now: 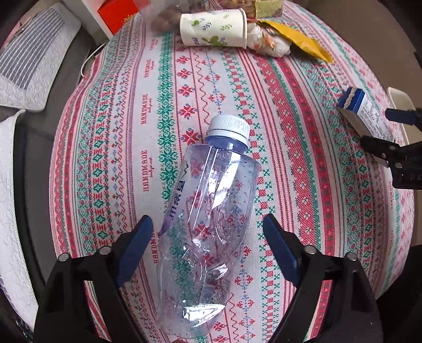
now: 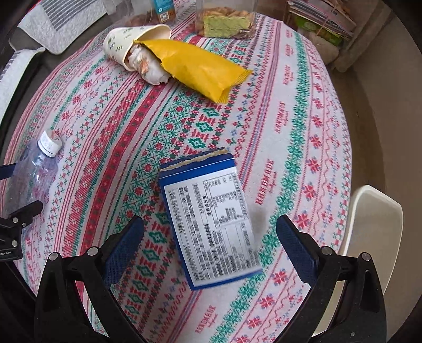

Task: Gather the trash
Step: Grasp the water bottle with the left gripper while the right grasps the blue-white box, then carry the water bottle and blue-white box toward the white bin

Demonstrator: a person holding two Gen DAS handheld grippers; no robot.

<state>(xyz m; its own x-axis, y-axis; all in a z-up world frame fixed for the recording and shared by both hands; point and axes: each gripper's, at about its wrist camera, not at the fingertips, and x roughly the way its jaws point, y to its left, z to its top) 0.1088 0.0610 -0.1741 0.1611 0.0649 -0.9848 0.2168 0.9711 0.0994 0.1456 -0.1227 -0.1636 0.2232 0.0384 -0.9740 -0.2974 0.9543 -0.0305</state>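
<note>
A round table (image 1: 303, 110) fills both views, covered with a cloth woven in red, green and white bands and printed with the word HANDMADE.

The left gripper (image 1: 208, 232) hangs over the near part of the cloth with its blue-padded fingers (image 1: 137, 242) spread wide. Between them lies a crumpled clear plastic bottle (image 1: 208, 211) on its side, its white cap (image 1: 229, 126) pointing away toward the far edge. Neither pad touches the bottle; a gap of cloth shows on each side.

The right gripper (image 2: 211, 232) is likewise spread wide. Between its fingers (image 2: 124, 242) lies a flat blue box (image 2: 208, 219) with a white panel of small print facing up. The box is slightly blurred, and whether it rests fully on the cloth cannot be told. The pads stand clear of it on both sides. In the left wrist view the same box (image 1: 361, 105) sits at the right edge, just beyond the other gripper's tips.

Farther out, near the far rim, a paper cup (image 1: 213, 27) with a leaf print lies on its side. A crumpled white wad (image 2: 150, 68) and a yellow wrapper (image 2: 200, 68) spill from its mouth onto the cloth. Behind them stands a clear container (image 2: 224, 21) of snacks, and a red box (image 1: 116, 13) sits at the far left edge.

A white chair (image 2: 374, 227) is just beside the table on the right, and grey striped cushions (image 1: 34, 60) lie off to the left.
</note>
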